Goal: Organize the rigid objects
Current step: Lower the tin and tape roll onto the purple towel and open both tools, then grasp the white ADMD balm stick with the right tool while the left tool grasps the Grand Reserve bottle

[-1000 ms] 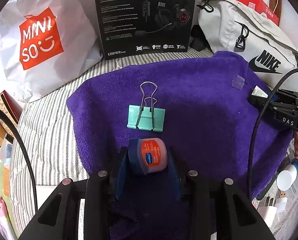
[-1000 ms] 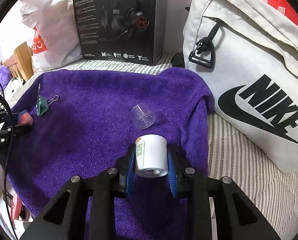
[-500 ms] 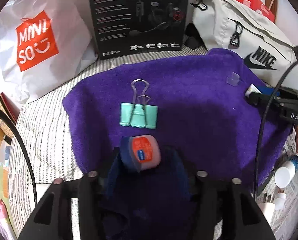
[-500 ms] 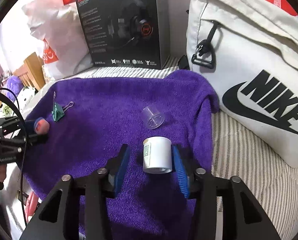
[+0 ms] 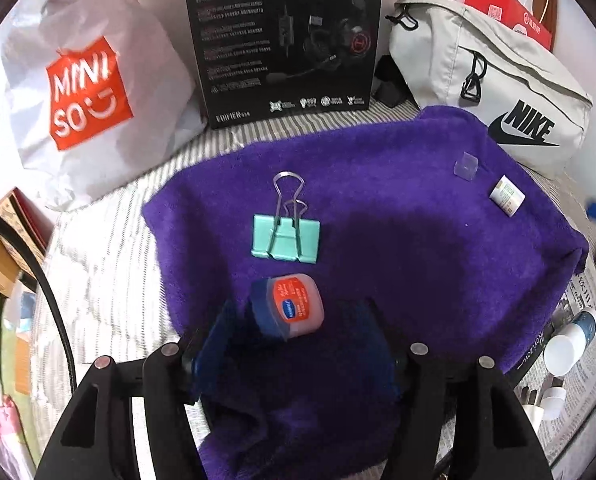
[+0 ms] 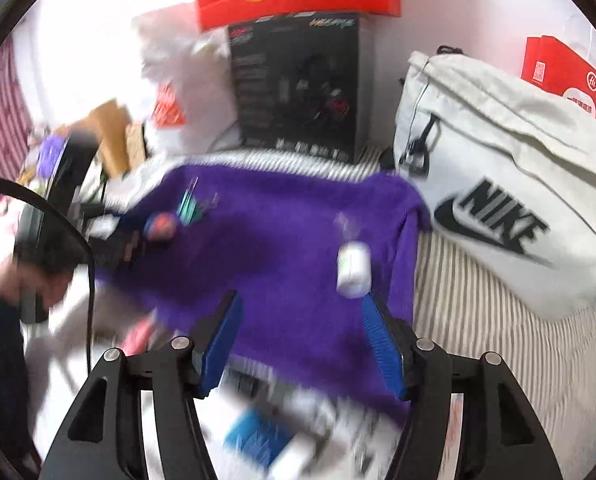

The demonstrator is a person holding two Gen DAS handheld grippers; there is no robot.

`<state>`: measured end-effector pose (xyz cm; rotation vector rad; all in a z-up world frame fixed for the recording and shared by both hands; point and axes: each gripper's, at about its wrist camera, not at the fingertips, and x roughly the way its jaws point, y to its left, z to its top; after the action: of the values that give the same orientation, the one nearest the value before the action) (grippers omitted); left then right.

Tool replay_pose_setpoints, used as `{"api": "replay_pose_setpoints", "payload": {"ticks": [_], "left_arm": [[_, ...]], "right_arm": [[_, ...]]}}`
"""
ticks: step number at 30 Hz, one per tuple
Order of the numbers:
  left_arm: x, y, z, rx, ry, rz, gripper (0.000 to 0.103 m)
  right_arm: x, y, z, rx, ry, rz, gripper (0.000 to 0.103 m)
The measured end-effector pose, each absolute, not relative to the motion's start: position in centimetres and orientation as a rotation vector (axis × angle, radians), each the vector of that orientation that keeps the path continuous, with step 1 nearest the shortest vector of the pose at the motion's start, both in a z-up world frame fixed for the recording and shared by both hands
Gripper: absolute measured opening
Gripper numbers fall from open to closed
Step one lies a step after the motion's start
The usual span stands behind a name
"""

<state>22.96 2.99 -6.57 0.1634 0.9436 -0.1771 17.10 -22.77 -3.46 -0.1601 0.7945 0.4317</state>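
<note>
Tongs left (image 5: pixel 294 328): opening, small jar (image 5: pixel 294 307) loose between pads | tongs right (image 6: pixel 302 336): opening, empty | white tube (image 6: pixel 353 268) on purple towel (image 6: pixel 290 248)

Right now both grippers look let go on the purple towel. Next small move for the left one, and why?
Probably back the left gripper straight off. Its jaws are opening, and the small jar lies on the purple towel just past its pads, near the mint binder clip. The right gripper, jaws also opening, holds nothing; the white bottle lies ahead of it.
</note>
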Motion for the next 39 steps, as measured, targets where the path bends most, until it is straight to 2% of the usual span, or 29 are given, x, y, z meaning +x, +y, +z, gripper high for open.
{"api": "replay_pose_setpoints", "payload": {"ticks": [10,22,25,27,29,33,36,38,39], "left_arm": [[19.4,3.4,-3.2,0.135,0.904,-0.178,0.062],[14.6,4.0,-2.6,0.121,0.917,-0.178,0.063],[14.1,3.9,-3.1,0.130,0.929,-0.173,0.063],[13.5,3.9,-3.4,0.129,0.933,-0.169,0.063],[12.9,3.9,-3.7,0.125,0.941,-0.171,0.063],[12.2,3.6,-4.3,0.111,0.954,-0.185,0.063],[11.8,3.2,-4.6,0.107,0.962,-0.206,0.063],[11.4,2.9,-4.8,0.114,0.966,-0.214,0.063],[11.3,2.9,-4.9,0.113,0.966,-0.216,0.063]], "right_arm": [[11.8,-22.4,-6.2,-0.256,0.861,0.534,0.062],[13.6,-19.9,-8.9,-0.409,0.845,0.539,0.065],[13.3,-20.4,-8.8,-0.382,0.852,0.520,0.060],[13.0,-21.5,-8.2,-0.309,0.895,0.498,0.048],[13.0,-22.7,-7.9,-0.209,0.936,0.492,0.041],[12.3,-23.4,-8.1,-0.152,0.951,0.496,0.041],[12.7,-22.9,-8.8,-0.176,0.970,0.477,0.048],[13.1,-22.5,-9.6,-0.191,0.990,0.483,0.048],[12.8,-22.4,-9.7,-0.210,0.953,0.472,0.043]]}}
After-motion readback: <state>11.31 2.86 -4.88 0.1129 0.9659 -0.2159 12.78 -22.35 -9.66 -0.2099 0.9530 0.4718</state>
